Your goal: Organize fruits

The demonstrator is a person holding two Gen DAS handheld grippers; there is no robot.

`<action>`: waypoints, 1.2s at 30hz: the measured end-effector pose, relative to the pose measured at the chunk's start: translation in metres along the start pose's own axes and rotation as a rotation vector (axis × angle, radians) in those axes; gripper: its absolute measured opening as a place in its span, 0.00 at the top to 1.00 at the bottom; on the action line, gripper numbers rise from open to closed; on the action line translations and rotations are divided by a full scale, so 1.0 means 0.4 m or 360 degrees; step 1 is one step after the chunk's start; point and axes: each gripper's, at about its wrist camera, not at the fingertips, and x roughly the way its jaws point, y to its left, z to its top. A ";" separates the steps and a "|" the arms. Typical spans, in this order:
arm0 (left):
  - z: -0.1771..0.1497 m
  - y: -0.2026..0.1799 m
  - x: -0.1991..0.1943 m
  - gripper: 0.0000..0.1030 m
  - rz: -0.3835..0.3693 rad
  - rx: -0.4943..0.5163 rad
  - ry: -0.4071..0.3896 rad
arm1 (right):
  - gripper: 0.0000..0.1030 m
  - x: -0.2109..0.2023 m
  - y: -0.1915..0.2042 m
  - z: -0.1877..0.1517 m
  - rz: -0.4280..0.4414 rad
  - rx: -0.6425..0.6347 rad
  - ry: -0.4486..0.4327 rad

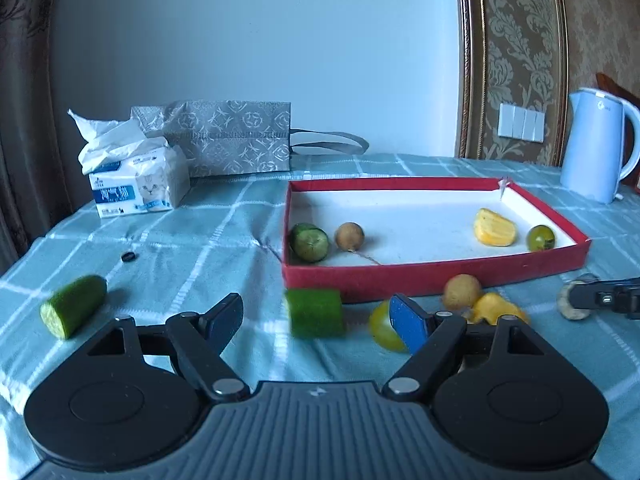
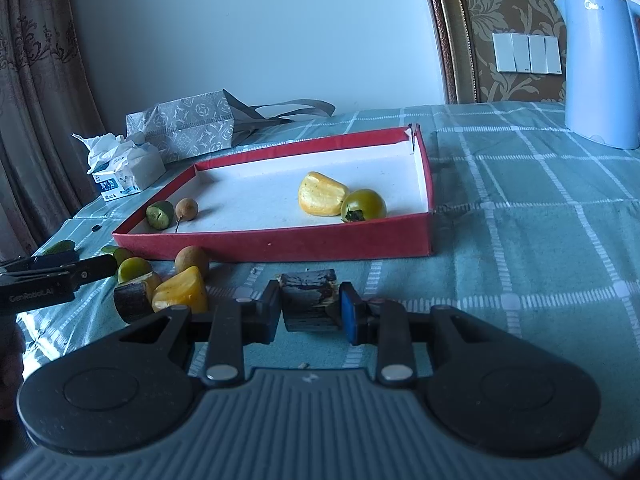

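Checked tablecloth, crosswise cucumber piece

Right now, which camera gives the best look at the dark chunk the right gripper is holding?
The right wrist view: the dark chunk sits centred and close between the right gripper pads. The left wrist view shows only a pale cut end at its right edge, mostly hidden by that gripper.

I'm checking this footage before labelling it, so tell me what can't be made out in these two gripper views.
- Left wrist view: green-yellow fruit partly hidden behind a finger of the open left gripper.
- Left wrist view: cucumber piece on the cloth is motion-blurred.
- Right wrist view: dark chunk clamped in the right gripper; its kind is unclear.
- Both views: print on the tissue pack is too small to read.
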 end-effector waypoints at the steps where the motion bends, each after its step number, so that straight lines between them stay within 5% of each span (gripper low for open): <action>1: 0.004 0.009 0.009 0.22 0.0011 0.0000 0.0005 | 0.71 0.000 0.000 0.000 0.0001 -0.0002 0.0001; 7: 0.010 0.031 0.060 0.43 -0.0008 -0.0018 0.0131 | 0.71 0.002 0.000 0.000 0.0003 -0.0004 0.0003; 15: 0.010 0.017 0.073 0.44 -0.0012 -0.0007 0.0179 | 0.71 0.002 0.000 -0.001 0.0009 -0.0002 0.0004; 19: 0.007 0.012 0.080 0.66 -0.0065 -0.0007 0.0216 | 0.71 0.002 -0.001 -0.001 0.0010 0.0000 0.0004; 36: 0.004 0.020 0.019 0.68 0.0191 -0.0108 0.0075 | 0.72 -0.026 0.003 0.006 0.0038 0.0014 -0.0100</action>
